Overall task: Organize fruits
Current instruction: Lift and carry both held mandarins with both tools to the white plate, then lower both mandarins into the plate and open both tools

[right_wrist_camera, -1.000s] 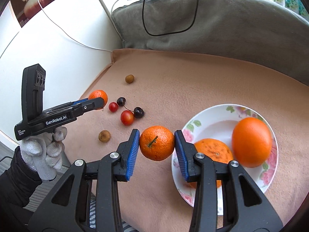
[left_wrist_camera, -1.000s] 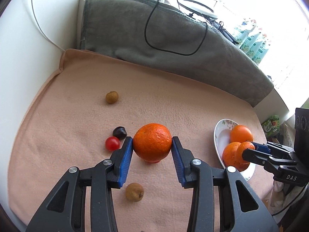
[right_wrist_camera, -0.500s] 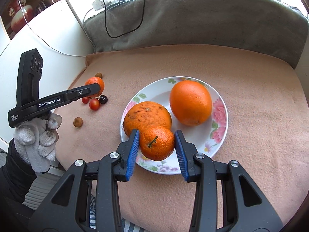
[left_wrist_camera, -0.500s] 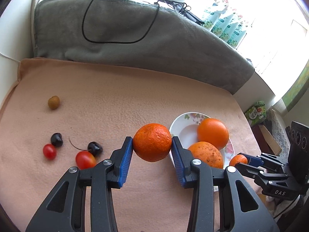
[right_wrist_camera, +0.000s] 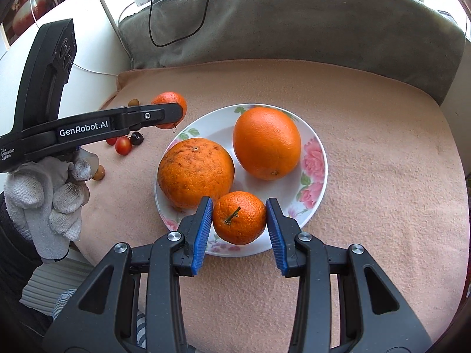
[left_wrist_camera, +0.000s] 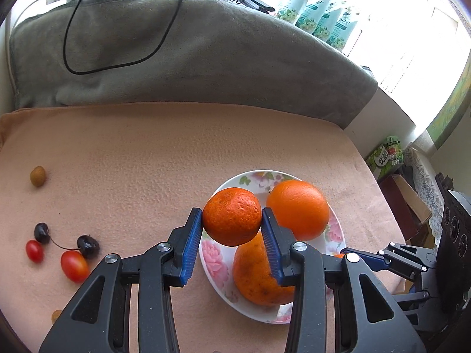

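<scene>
A peach blanket spreads wide and bare right of a floral plate, backed by a grey cushion. On the plate lie a smooth orange and a rough orange. The right gripper, clamped on a stemmed tangerine, holds it over the plate's near rim. The left gripper grips another tangerine above the plate's left edge. Cherries, tomatoes and longans dot the blanket's left side.
</scene>
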Demonstrator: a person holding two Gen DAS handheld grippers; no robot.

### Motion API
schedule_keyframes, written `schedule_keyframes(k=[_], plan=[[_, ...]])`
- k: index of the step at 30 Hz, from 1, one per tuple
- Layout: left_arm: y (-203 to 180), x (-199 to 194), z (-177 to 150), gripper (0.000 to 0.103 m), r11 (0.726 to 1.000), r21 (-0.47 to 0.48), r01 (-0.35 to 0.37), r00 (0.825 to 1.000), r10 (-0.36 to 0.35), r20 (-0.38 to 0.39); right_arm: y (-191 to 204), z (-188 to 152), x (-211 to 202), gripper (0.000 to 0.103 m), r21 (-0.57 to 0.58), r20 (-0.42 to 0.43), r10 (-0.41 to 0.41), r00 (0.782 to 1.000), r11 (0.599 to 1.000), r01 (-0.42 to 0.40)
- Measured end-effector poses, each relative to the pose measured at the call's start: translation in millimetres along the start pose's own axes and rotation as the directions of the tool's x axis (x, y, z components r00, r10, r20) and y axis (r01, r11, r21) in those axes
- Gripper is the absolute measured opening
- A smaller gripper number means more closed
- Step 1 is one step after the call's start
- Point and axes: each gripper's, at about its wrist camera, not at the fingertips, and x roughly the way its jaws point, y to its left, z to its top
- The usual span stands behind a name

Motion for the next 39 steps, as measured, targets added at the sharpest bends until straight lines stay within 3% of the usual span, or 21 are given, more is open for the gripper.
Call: schedule_keyframes(k=[12,14,15,16,17,18,29,39], plan=[[-25.7,6.6,3.8,0.040,0.996,0.084,-0.019,1.000,0.019,-0.002,-6.8,1.9,5.0,0.039,0.022,0.002,-0.006,1.000,1.000,0.006],[-27.4,4.5,4.2,0.046,0.995,0.093,-0.024,1.000,0.023,0.010,-6.6,2.2,5.1,0.040,0.023,0.002,-0.007,1.000,1.000,0.007],[-29.0,3.6,4.0,0.054,0.994,0.102,-0.025,1.000,0.024,0.014,-6.1,2.2,5.0,0.041,0.024,0.002,-0.010,1.000,1.000,0.009],[-30.2,2.4,3.9,0.060,0.994,0.108,-0.027,1.000,0.025,0.018,-5.4,1.5,4.2,0.049,0.025,0.005,-0.011,1.000,1.000,0.011],[-32.1,1.3,4.1,0.062,0.993,0.113,-0.030,0.999,0.028,0.021,-4.9,1.8,2.8,0.059,0.024,0.013,-0.013,1.000,1.000,0.013],[-34.1,0.7,4.1,0.063,0.992,0.121,-0.034,0.999,0.032,0.023,-4.2,2.2,0.8,0.063,0.021,0.023,-0.016,1.000,1.000,0.015],[-39.1,-22.4,-3.7,0.064,0.986,0.148,-0.073,0.995,0.063,0.073,6.6,-0.5,-16.3,0.066,0.006,0.071,-0.021,0.997,1.000,0.021],[-25.7,-75.8,-24.5,0.064,0.982,0.139,-0.126,0.983,0.106,0.147,24.2,-15.9,-52.2,0.067,-0.006,0.128,-0.028,0.991,1.000,0.029]])
